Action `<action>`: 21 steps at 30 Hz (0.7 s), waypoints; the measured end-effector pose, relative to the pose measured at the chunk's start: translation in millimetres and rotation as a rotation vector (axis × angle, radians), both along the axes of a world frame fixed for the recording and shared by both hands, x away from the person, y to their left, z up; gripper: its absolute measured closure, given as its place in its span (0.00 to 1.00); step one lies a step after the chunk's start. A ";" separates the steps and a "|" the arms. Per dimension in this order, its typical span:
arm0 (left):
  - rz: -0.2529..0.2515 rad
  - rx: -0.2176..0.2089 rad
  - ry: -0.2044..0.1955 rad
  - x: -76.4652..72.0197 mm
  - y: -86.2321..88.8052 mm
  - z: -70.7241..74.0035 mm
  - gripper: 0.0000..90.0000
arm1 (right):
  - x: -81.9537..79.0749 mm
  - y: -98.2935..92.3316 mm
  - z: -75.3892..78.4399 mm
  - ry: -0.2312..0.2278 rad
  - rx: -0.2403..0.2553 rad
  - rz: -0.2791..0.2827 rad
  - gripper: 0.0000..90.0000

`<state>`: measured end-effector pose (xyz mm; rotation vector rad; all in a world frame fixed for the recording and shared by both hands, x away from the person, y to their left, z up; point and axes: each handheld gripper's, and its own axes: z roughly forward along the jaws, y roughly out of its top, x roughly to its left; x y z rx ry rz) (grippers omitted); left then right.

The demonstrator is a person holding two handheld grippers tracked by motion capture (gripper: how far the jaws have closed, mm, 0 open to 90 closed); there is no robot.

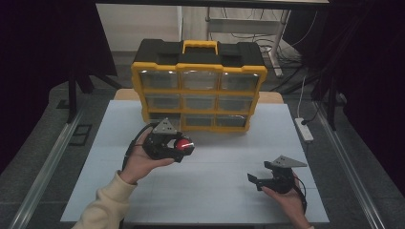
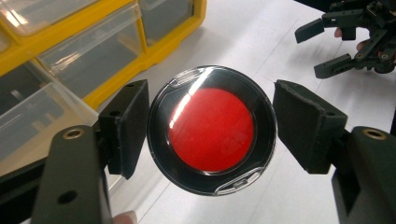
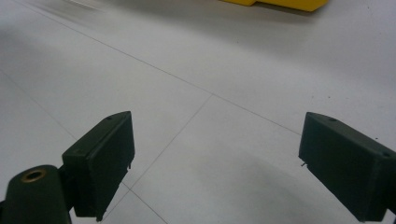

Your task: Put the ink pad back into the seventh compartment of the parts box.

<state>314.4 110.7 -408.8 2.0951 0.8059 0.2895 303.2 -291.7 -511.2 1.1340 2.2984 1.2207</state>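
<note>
- My left gripper (image 2: 211, 128) has its jaws clamped on the round red disc (image 2: 211, 129); I carry it.
- Right gripper (image 3: 215, 168) jaws apart, idle.
- Next probably needs a drawer of the organizer (image 1: 198, 90).

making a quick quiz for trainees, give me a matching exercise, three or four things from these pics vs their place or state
Things:
1. round black case with red disc
2. yellow and black plastic drawer organizer
3. left gripper
4. right gripper

States:
A. jaws apart over bare table
B. stands at the table's far side
C. clamped between two jaws
D. shut on the case

Pairs: 1-C, 2-B, 3-D, 4-A
</note>
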 end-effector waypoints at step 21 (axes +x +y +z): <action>0.063 -0.017 -0.015 8.3 19.9 2.1 0.34 | -0.2 0.2 0.1 0.001 -0.001 -0.001 0.12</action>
